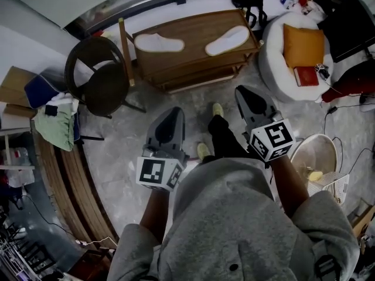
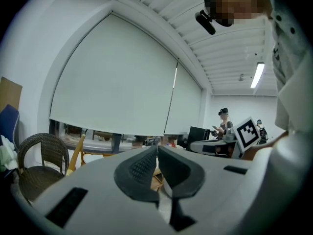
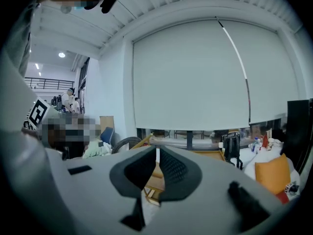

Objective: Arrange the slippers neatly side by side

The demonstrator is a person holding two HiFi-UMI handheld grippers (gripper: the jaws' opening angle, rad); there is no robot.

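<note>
Two white slippers lie apart on a low wooden table [image 1: 193, 56] at the top of the head view. The left slipper [image 1: 158, 43] sits near the table's left end and the right slipper [image 1: 227, 40] near its right end, angled differently. My left gripper [image 1: 174, 112] is held over the floor short of the table, jaws shut and empty. My right gripper [image 1: 244, 91] is a little closer to the table's right corner, also shut and empty. In the left gripper view the left gripper [image 2: 157, 148] has its pads meeting at the tips. In the right gripper view the right gripper [image 3: 157, 151] is shut the same way.
A dark wicker chair [image 1: 97, 78] stands left of the table. A white round seat [image 1: 275, 63] with an orange cushion [image 1: 303, 44] and a red book [image 1: 306, 75] is at the right. A floor fan [image 1: 315, 155] is by my right arm. Clutter lines the left wall.
</note>
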